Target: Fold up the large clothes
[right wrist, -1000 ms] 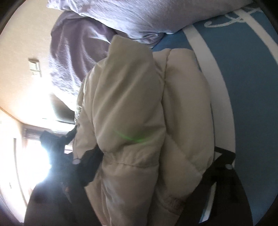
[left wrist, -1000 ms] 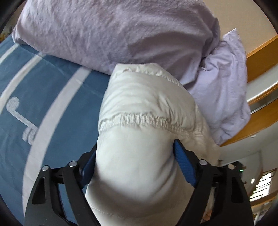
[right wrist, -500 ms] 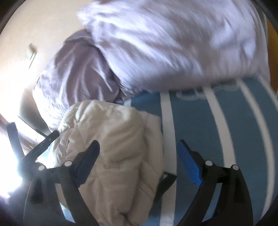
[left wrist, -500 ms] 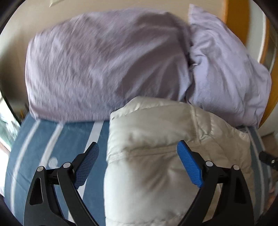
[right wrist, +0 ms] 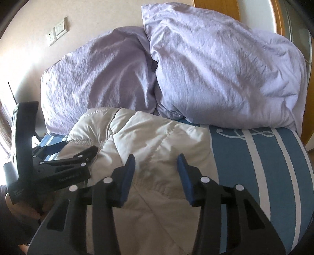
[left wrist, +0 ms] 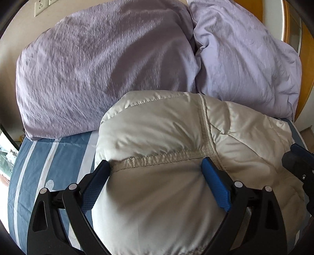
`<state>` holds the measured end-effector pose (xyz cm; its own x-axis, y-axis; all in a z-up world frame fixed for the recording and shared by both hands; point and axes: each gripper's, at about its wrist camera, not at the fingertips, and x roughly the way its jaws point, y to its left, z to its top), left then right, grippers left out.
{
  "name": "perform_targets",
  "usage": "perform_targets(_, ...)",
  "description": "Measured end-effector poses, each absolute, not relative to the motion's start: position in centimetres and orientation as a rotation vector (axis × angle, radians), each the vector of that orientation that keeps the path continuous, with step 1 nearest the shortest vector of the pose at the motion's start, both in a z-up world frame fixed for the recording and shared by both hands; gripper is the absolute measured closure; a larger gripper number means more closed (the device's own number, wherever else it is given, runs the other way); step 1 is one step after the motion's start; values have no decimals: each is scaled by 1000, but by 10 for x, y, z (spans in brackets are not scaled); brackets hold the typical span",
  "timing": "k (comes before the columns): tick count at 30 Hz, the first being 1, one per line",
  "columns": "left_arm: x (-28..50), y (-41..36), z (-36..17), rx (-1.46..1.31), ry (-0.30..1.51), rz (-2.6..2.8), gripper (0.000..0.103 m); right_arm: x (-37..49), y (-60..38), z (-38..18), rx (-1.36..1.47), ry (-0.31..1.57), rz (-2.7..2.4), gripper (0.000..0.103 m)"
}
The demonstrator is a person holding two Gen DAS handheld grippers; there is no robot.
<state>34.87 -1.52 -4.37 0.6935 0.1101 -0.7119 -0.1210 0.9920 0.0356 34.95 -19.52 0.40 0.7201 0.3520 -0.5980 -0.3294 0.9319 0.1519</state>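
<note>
A white puffy jacket lies folded in a bundle on the blue striped bed sheet, just in front of the pillows. My left gripper stands wide over the bundle's near left part. The padded fabric bulges up between its blue pads, which do not squeeze it. From the right wrist view the left gripper shows at the jacket's left edge. My right gripper hovers over the jacket's near right part, its jaws closing with nothing pinched between them. Its tip shows at the right edge.
Two lavender pillows lean against the wall behind the jacket. Bare striped sheet lies to the jacket's right. A wall socket sits at upper left, wooden trim at upper right. A hand holds the left gripper.
Both views rolled upright and drew back from the jacket. The left jaws, earlier clamped on the bundle, spread wider. The right jaws are narrower than half a second ago.
</note>
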Motion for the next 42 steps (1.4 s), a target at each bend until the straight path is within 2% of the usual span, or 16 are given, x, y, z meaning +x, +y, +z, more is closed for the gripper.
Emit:
perform_targets(15,351,-19,-52,8,781,126,7,359,-194,-48,41,732,331,57)
perform_targets(24,340,-25,-46,15,772,142,5,367,-202,-58,78,782,352,56)
perform_targets(26,328,-24,-42,-10,764,148,5,366,-204,-53,78,797,346,52)
perform_targets(30,306,-25,-34,-23,759,148,5,350,-209,-36,35,771,295,34)
perform_targets(32,294,-25,-29,-24,750,156,5,337,-213,-28,39,755,287,29)
perform_targets(37,260,-18,-20,-90,742,149,5,305,-221,-11,48,739,289,10)
perform_targets(40,239,-12,-15,-140,747,140,5,284,-221,-1,26,733,302,3)
perform_targets(42,226,-7,-13,-174,759,141,5,262,-221,8,-13,707,286,2)
